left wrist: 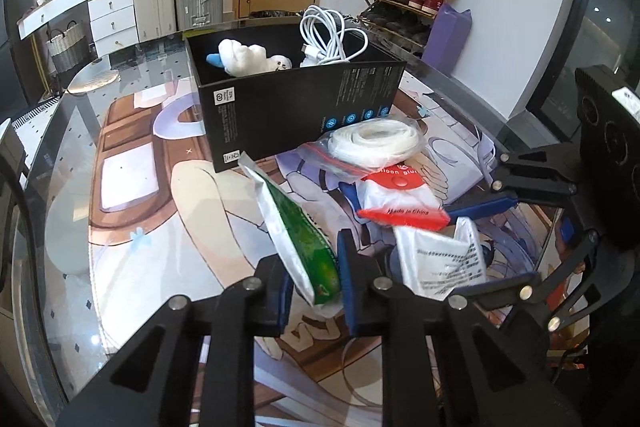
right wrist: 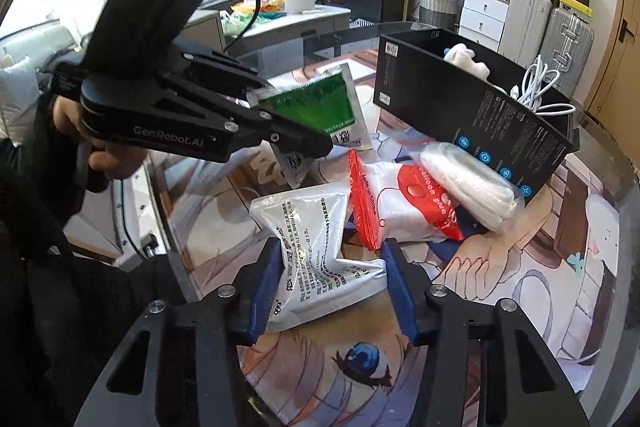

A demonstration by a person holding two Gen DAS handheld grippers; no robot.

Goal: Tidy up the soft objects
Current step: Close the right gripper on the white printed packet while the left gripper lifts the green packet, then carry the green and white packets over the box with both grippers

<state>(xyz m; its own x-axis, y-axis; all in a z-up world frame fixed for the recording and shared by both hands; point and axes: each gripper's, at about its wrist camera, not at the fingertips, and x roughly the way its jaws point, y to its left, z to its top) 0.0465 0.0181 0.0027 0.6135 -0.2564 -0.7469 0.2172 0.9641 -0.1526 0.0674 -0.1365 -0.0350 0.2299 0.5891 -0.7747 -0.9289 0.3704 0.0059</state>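
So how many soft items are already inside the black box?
2 visible: a white plush toy at the left end of the black box, and a coiled white cable at its right end. The wall may hide more.

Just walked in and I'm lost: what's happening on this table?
A person is sorting soft items into a black box. The left hand-held gripper pinches a green packet, lifted. The right hand-held gripper squeezes a white printed pouch on the mat. A plush toy and white cable are already boxed.
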